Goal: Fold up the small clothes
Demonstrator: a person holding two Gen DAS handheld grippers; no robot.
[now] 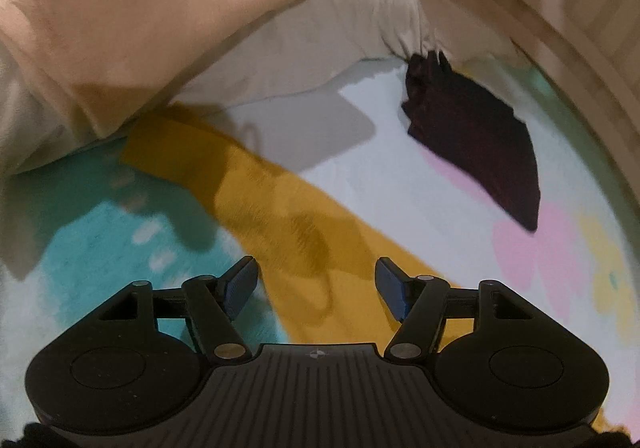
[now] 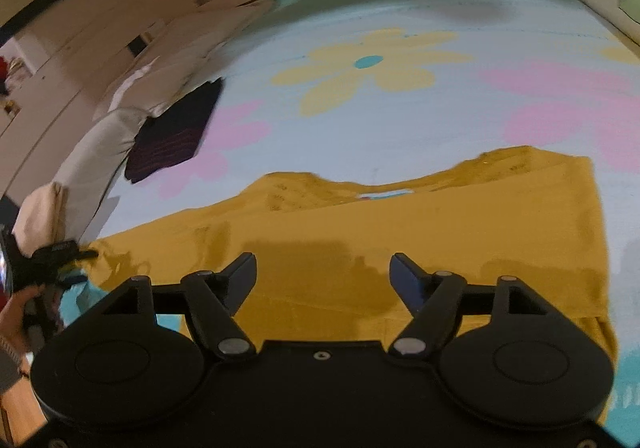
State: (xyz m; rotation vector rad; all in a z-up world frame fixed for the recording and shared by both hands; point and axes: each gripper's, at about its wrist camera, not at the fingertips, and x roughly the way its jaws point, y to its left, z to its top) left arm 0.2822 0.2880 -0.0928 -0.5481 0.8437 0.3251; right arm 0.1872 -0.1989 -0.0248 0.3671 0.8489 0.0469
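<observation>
A mustard-yellow shirt (image 2: 400, 224) lies spread flat on the flowered bedsheet (image 2: 400, 28), neckline facing away in the right wrist view. My right gripper (image 2: 323, 268) is open and empty, hovering just above the shirt's near half. In the left wrist view a sleeve or side of the same yellow shirt (image 1: 280, 200) runs diagonally under my left gripper (image 1: 316, 278), which is open and empty above it. The left gripper also shows at the far left of the right wrist view (image 2: 52, 254), at the shirt's left edge.
A dark folded garment (image 1: 476, 132) lies on the sheet beside the pillows, also in the right wrist view (image 2: 176, 132). A peach pillow (image 1: 152, 8) rests on a grey-white pillow (image 1: 340, 32). A wooden headboard (image 1: 560, 8) curves behind them.
</observation>
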